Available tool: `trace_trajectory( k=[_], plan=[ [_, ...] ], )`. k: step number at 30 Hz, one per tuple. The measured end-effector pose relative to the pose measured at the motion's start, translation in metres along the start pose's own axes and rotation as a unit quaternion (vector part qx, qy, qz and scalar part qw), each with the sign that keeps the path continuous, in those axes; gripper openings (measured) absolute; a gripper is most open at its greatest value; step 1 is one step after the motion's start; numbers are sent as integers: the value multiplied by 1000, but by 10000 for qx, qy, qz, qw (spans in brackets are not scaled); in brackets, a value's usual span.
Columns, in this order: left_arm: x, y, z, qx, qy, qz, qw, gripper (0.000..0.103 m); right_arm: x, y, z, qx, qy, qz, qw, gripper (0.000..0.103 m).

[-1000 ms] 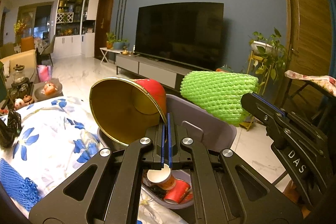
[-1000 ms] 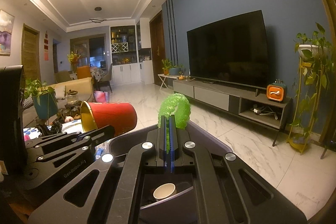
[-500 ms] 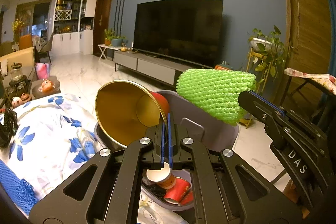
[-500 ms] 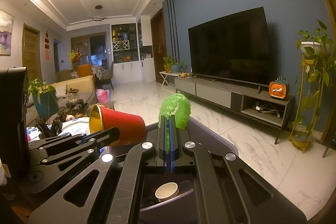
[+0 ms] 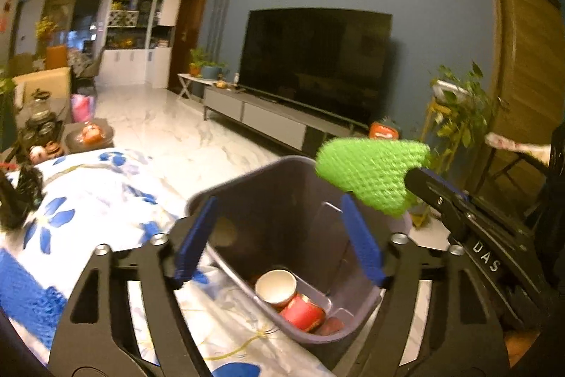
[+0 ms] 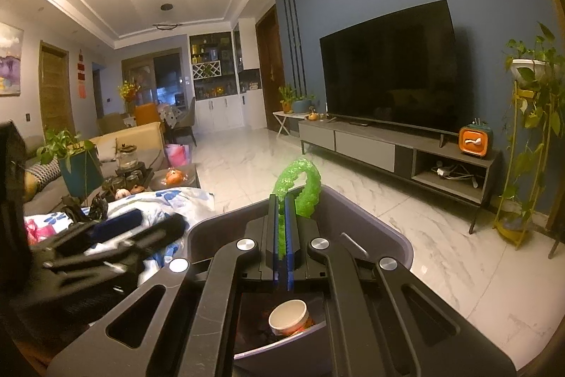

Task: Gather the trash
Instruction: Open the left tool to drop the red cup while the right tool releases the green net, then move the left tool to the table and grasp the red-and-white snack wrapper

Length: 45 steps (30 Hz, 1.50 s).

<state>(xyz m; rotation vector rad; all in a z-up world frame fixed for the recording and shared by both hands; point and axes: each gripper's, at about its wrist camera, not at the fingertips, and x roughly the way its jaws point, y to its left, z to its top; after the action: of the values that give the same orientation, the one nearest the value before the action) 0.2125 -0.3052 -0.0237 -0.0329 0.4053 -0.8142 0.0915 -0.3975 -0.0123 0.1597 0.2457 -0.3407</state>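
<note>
- Red-and-gold paper cup, large: gone from my left gripper [image 5: 279, 242]; a second ago it sat pinched there over the bin, and now no trace of it shows between the blue pads or elsewhere in the left view.
- Left gripper: its jaws have just been opening and stand wide apart with nothing between them, aimed into the bin.
- Grey plastic bin [image 5: 247, 172]: stands at the edge of the flowered cloth [image 5: 106, 193], mouth tilted toward me. Contents I can make out: a white-lined paper cup [image 5: 276, 287] and a small red cup [image 5: 303, 313] at the bottom. I cannot tell where the large cup landed; I judge it dropped inside, below my sightline.
- Green foam net [image 6: 300, 179]: pinched in my right gripper [image 6: 281, 235], jaws closed tight on it, held just above the bin's far rim. I judge it the next item to release.
- Blue foam net [image 5: 21, 299]: lying on the cloth at lower left, not yet collected.
- Task standing: one drop apparently made, at least two pieces outstanding.
- Writing: "DAS" in white on the right gripper's black body, seen from the left camera. Nothing else legible.
</note>
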Motion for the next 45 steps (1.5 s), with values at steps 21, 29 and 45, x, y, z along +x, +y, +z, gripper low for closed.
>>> trace_trajectory(
  k=[21,29,45],
  plan=[
    [-114,60,-28,-395,-344,1715,9838,90,-43,24,-18,152,-218,72,9996,86],
    [-178,107,-53,-603,-405,2682,9606,90,-62,68,-29,-90,-269,416,9987,87],
    [-275,178,-93,-823,-510,3611,9275,90,-60,167,-63,-466,42,1197,9917,87]
  ],
)
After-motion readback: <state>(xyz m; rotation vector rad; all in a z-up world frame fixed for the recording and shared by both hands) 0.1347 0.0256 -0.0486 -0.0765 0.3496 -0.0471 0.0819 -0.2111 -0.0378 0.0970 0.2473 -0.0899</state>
